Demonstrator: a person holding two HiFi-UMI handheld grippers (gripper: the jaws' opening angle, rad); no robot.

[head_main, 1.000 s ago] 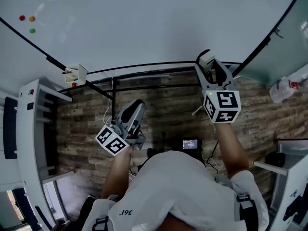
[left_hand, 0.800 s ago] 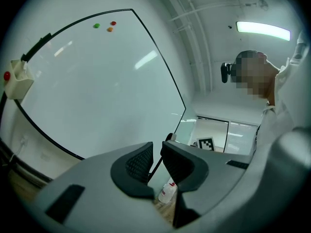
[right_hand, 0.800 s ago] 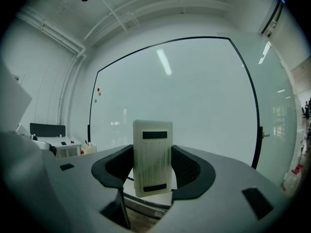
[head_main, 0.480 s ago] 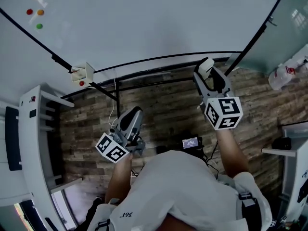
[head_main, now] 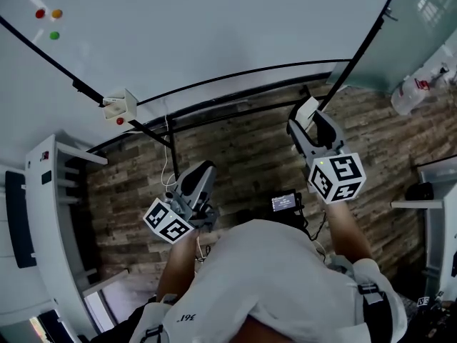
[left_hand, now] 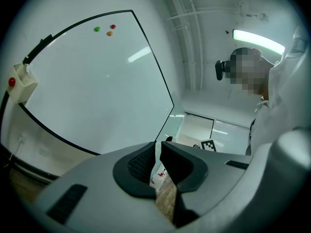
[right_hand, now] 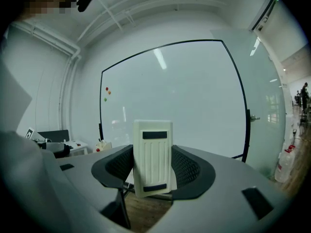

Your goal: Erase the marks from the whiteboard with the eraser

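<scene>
Floor (head_main: 250,156): wood-look planks, grey-brown. Three round magnets close together, upper left: red (head_main: 40,13), orange (head_main: 56,13), green (head_main: 54,35) below them. Small white box (head_main: 118,106) mounted further down, red knob (head_main: 119,121) on its lower face. Thin white cable (head_main: 168,159) hangs near it. White shelf unit (head_main: 43,213) along the left side. Small device with a lit screen (head_main: 284,203) on the floor, centre. Clear plastic bottle (head_main: 410,91) with a red label lies far right, next to a glass panel (head_main: 421,20). White table (head_main: 439,213) at the right edge, dark object (head_main: 418,191) beside it, can't tell what. Tube light (left_hand: 257,40) lit on the ceiling.
</scene>
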